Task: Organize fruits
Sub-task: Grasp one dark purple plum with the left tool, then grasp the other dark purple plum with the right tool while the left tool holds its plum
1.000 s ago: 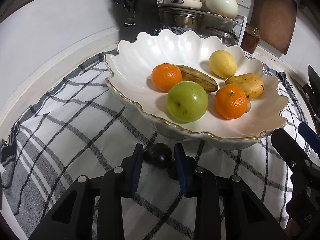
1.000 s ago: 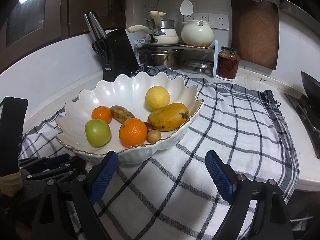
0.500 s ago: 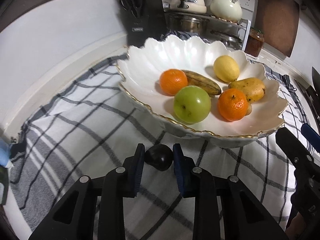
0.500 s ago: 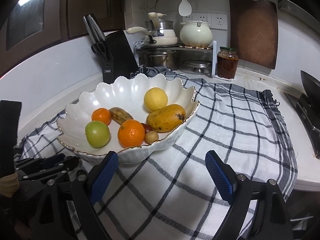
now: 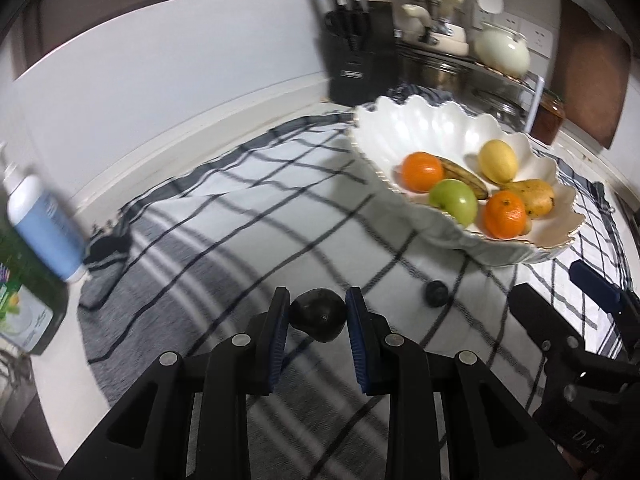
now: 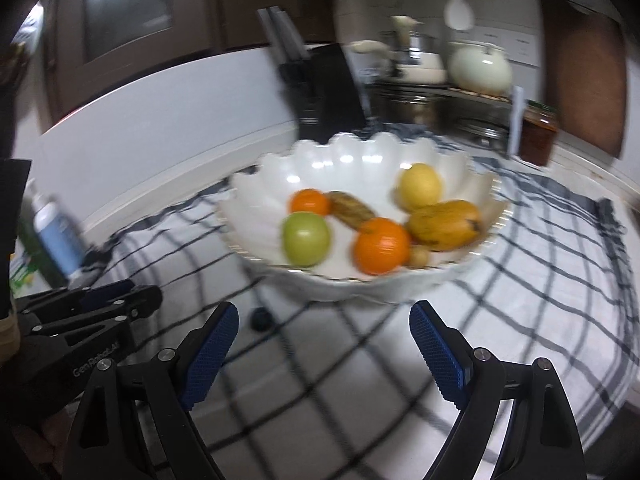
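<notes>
My left gripper (image 5: 318,320) is shut on a dark round plum (image 5: 318,314) and holds it above the checked cloth, left of the bowl. A white scalloped bowl (image 5: 404,136) holds two oranges, a green apple (image 5: 454,202), a small banana, a lemon and a mango. A small dark fruit (image 5: 435,293) lies on the cloth before the bowl; it also shows in the right wrist view (image 6: 260,319). My right gripper (image 6: 324,344) is open and empty, in front of the bowl (image 6: 360,164). The left gripper (image 6: 92,308) shows at its left.
A checked cloth (image 5: 224,240) covers the counter. Two bottles (image 5: 44,224) stand at the left edge. A knife block (image 5: 356,56), pots, a teapot (image 5: 502,50), a jar and a cutting board (image 5: 588,92) line the back wall.
My left gripper has lifted the plum and drawn back to the left, away from the bowl. A small dark fruit now shows on the cloth. The right gripper has shifted, and its view is blurred.
</notes>
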Demonstrator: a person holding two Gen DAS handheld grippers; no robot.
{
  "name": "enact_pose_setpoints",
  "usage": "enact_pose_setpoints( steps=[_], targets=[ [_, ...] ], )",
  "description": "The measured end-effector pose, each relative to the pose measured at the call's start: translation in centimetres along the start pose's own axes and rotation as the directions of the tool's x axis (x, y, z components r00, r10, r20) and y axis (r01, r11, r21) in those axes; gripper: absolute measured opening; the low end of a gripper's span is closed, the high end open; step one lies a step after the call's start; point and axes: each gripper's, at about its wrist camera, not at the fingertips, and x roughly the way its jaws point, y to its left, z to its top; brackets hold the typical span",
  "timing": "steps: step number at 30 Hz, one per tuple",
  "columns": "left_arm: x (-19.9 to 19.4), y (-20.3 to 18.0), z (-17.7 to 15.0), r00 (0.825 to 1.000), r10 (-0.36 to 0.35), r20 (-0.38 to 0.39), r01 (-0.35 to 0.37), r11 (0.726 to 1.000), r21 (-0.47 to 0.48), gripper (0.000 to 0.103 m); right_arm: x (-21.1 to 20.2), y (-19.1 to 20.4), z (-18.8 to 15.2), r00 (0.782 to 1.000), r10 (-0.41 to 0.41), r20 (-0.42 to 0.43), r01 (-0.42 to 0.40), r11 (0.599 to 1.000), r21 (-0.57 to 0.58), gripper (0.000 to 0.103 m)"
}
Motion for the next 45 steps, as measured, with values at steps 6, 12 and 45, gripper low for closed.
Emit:
enact_pose_setpoints(
  steps=[6, 12, 45],
  targets=[
    [-0.3, 1.9, -0.4, 1.0, 0.016, -0.001, -0.016, 0.999, -0.046, 0.029, 2.3, 2.7, 0.2, 0.993, 0.095, -0.066, -0.1, 0.993, -0.069, 0.065],
    [-0.2, 3.0, -0.2, 1.0, 0.022, 0.003, -0.022, 0.998, -0.066, 0.029, 4.1, 3.8, 0.1, 0.988, 0.103, -0.117, -0.114, 0.99, -0.088, 0.049],
    [-0.7, 3.0, 0.3, 1.0, 0.027, 0.014, -0.026, 0.997, -0.068, 0.029, 5.7, 4.2, 0.4, 0.974, 0.115, -0.193, -0.141, 0.982, -0.125, 0.022]
  ],
)
